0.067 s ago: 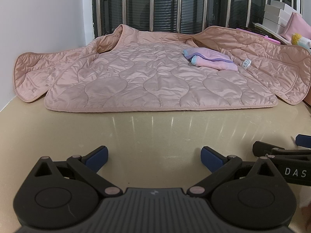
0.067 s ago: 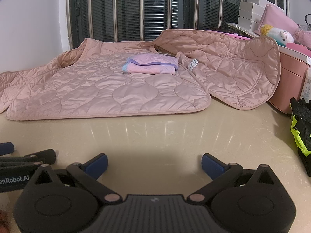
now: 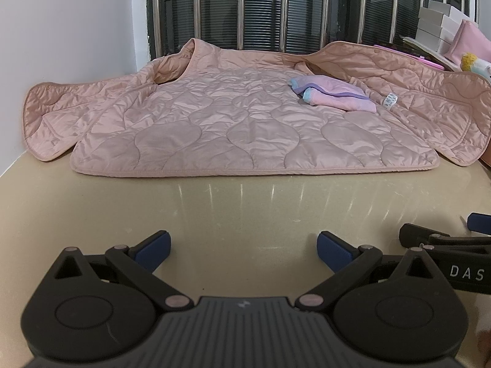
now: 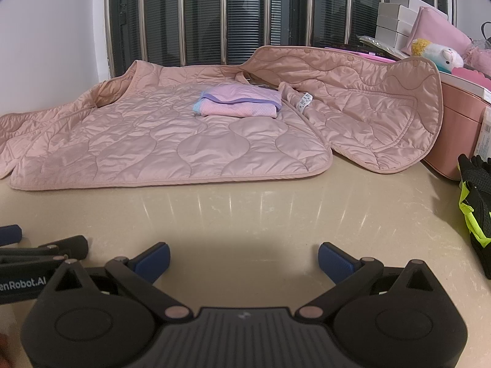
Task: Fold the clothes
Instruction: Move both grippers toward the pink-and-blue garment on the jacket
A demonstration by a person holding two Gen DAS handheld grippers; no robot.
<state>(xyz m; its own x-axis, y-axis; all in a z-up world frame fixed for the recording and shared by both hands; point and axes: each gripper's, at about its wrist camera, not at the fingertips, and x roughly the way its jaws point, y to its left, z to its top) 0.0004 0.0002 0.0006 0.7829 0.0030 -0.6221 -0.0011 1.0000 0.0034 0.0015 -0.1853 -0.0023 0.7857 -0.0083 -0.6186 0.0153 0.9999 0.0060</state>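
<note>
So our pink quilted jacket (image 3: 245, 122) lies spread open at the back of the beige table (image 3: 245, 208), one front panel flung right, a small folded pink garment (image 4: 239, 102) on top; whichever stage this is, folding the jacket needs that bundle moved; left claw (image 3: 244, 247) and right claw (image 4: 244, 256) both gape, holding nothing, near us; barred window (image 4: 245, 15) behind.

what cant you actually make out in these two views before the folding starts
- Care label on the pink quilted jacket: print too small in both views.
- Folded pink garment: its type is hidden by its own folds.
- Jacket's left sleeve: cut off by the right wrist view's edge.
- Black and yellow gloves: cut by the right edge there.
- Right tongs and left tongs: both open, empty.
</note>
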